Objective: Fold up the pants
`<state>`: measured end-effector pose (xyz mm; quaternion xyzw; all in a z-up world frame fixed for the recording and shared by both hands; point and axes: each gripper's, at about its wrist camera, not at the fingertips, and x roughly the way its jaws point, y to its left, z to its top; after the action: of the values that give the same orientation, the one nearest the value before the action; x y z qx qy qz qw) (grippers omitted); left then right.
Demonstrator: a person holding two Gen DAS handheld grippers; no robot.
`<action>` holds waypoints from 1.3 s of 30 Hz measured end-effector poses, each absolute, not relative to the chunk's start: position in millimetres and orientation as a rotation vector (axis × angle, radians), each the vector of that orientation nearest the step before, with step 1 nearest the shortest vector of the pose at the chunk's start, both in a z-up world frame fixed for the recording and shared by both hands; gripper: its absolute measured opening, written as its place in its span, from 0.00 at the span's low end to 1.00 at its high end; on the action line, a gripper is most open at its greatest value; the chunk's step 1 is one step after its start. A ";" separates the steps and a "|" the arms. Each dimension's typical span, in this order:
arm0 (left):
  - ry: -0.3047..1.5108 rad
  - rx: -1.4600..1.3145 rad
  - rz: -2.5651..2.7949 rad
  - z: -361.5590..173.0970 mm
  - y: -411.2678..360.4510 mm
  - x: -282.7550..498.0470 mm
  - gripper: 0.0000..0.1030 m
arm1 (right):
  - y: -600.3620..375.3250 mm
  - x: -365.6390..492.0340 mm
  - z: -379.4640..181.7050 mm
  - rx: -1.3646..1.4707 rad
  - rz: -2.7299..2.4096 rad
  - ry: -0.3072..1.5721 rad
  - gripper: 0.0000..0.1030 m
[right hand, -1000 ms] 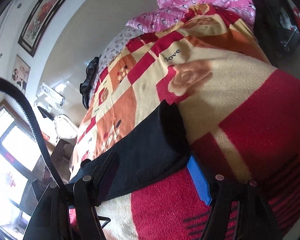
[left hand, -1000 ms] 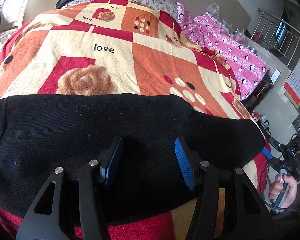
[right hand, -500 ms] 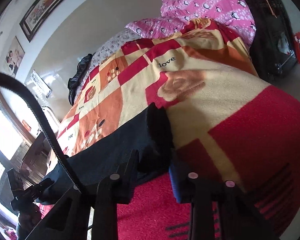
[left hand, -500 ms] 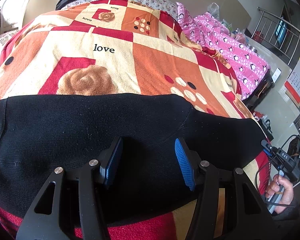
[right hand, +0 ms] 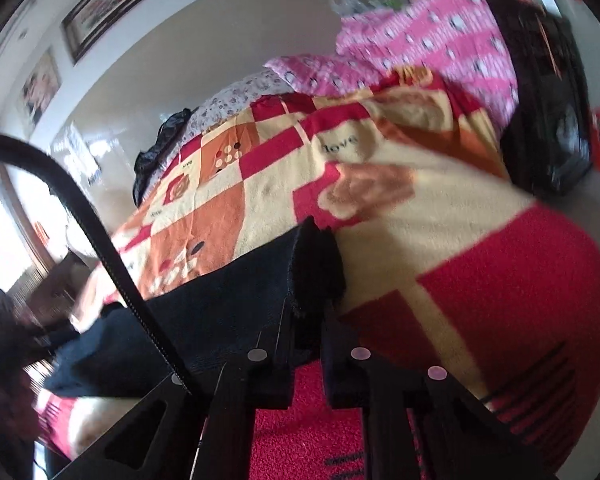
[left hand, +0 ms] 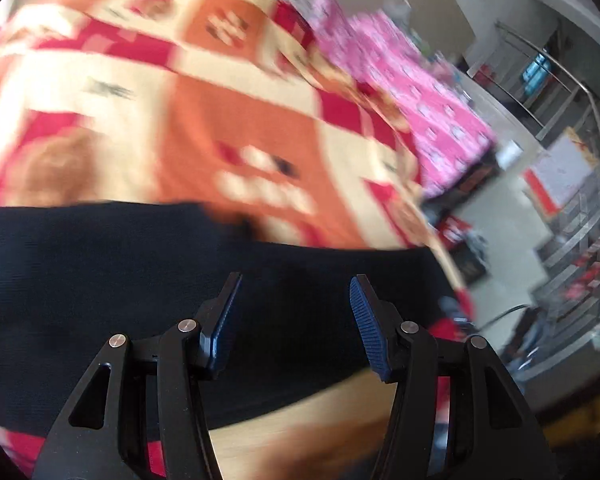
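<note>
Closing right claw pinching pants edge

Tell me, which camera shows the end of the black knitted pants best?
The right wrist view: the black knitted pants end bunched between the closing jaws of the right gripper. The left wrist view shows only their blurred middle.

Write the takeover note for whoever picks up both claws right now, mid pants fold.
Right claw: closing on the end of the black pants, fabric bunched between its fingers.
Left claw: open, empty, over the middle of the pants.
Pants lie stretched flat across the patterned blanket near its front edge.
Done: one end gripped.
Left: probably carry that end over to make the fold, then smooth it. No fold shows yet.
</note>
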<state>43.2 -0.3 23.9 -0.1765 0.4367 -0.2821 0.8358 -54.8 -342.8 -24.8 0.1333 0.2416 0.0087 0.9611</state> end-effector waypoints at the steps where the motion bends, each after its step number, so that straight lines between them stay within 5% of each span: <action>1: 0.956 -0.382 -0.634 25.2 -16.9 49.0 0.52 | -333.5 -56.3 -21.1 0.204 0.007 0.477 0.09; 13: 1.202 -0.157 -0.880 46.7 -183.8 95.2 0.52 | -243.1 -59.7 -31.2 -0.338 -0.014 0.394 0.09; 25: 1.197 0.055 -0.782 37.5 -202.4 84.3 0.52 | -209.4 -65.2 -37.0 -0.446 0.025 0.359 0.09; 27: 1.191 0.049 -0.771 35.6 -197.8 87.2 0.46 | -206.2 -65.2 -36.3 -0.450 0.033 0.358 0.09; 29: 1.196 0.039 -0.763 33.2 -194.1 91.1 0.23 | -200.6 -68.1 -35.2 -0.460 0.039 0.348 0.09; 31: 1.202 0.009 -0.755 30.8 -185.1 94.7 0.14 | -195.3 -70.0 -35.0 -0.474 0.048 0.338 0.09; 39: 1.145 -0.135 -0.789 35.9 -119.4 91.3 0.12 | -164.4 -76.8 -28.9 -0.543 0.120 0.303 0.09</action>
<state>91.3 -119.4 35.9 -0.0622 0.5269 -0.3630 0.7660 -76.8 -164.4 -28.9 -0.2668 0.1491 0.0589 0.9503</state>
